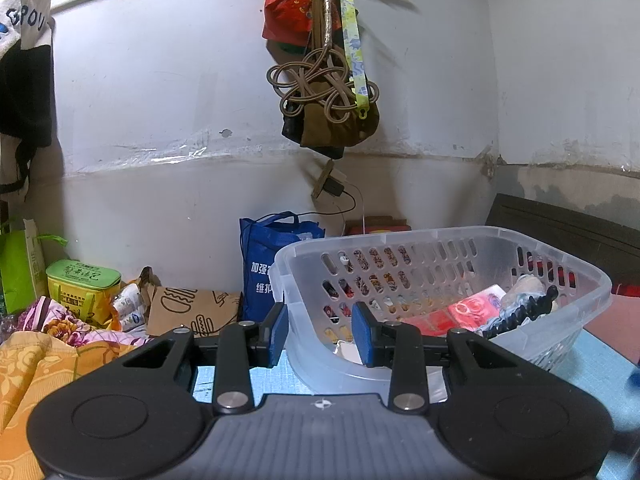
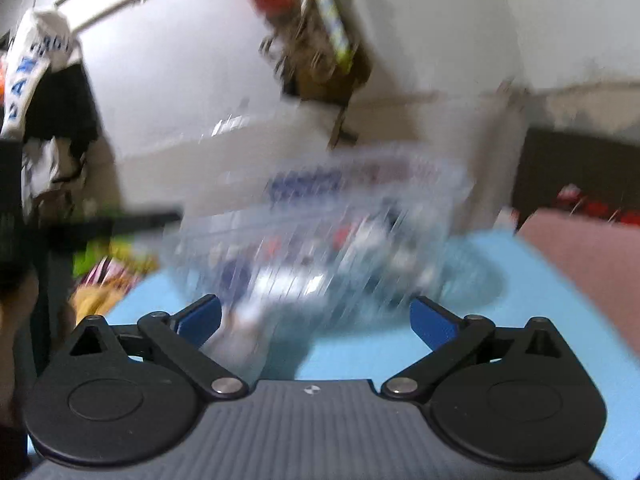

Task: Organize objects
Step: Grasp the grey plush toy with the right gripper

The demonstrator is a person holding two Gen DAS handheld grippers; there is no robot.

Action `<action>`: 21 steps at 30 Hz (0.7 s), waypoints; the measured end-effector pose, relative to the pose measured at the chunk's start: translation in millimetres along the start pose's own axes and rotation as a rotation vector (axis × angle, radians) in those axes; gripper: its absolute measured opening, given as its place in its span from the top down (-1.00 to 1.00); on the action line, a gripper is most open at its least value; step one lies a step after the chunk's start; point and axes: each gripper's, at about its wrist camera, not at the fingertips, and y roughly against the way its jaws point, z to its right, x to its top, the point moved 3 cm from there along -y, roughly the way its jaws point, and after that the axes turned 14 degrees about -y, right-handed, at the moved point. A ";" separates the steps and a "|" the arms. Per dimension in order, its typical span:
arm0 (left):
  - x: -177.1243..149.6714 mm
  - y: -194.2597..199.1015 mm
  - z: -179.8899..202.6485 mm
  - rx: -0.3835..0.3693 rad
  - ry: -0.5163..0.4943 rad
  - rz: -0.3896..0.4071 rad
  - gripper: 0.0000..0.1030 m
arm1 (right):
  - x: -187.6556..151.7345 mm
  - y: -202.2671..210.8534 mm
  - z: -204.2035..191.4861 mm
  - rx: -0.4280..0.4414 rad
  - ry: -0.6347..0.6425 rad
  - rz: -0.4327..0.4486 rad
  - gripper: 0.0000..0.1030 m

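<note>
- A clear perforated plastic basket (image 1: 440,264) stood on a light blue mat (image 1: 608,364), already holding a red packet (image 1: 474,307) and a black ridged hair clip (image 1: 520,312) among other small items.
- The left gripper (image 1: 320,332) had its blue pads clamped across the basket's near wall, one outside and one inside, apparently to steady the container while things went in.
- The right gripper (image 2: 316,320) hung just in front of the basket with its jaws spread wide and nothing pressed between the pads (a pale smear near the left pad was too blurred to identify).
- Clutter crowded the left edge of the mat: a green and yellow tin box (image 1: 84,286), a brown printed paper bag (image 1: 192,308) and floral orange bedding (image 1: 36,364).
- A blue fabric tote bag (image 1: 260,268) stood behind the basket against the white wall (image 1: 160,100), where a red bag (image 1: 290,10) and looped brown cord (image 1: 316,88) hung well above any reach into it.
- Nothing stood between the open gripper and the basket's mouth.
</note>
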 end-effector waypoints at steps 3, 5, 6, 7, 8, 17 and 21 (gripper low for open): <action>-0.6 0.5 0.0 0.000 0.000 0.000 0.25 | -13.1 -8.4 -6.7 0.038 -0.017 -0.043 -1.00; -0.6 0.7 0.3 0.000 -0.001 0.001 0.25 | -18.6 -17.3 -14.7 0.035 0.006 -0.075 -1.00; -0.7 0.7 0.4 0.000 -0.001 0.001 0.25 | -23.9 -17.2 -16.0 0.030 0.014 -0.082 -1.00; -0.5 0.6 0.2 0.000 -0.002 0.000 0.25 | -23.9 -19.5 -18.1 0.037 0.010 -0.085 -1.00; -0.4 0.5 0.2 0.000 -0.001 0.001 0.25 | -23.5 -22.0 -20.0 0.044 0.002 -0.091 -1.00; 0.2 -0.4 0.9 -0.006 -0.002 0.004 0.24 | -30.3 -48.8 -38.4 -0.004 0.042 -0.174 -1.00; 0.4 -0.5 0.8 -0.006 -0.002 0.004 0.24 | -31.6 -51.5 -37.7 0.016 0.035 -0.193 -0.66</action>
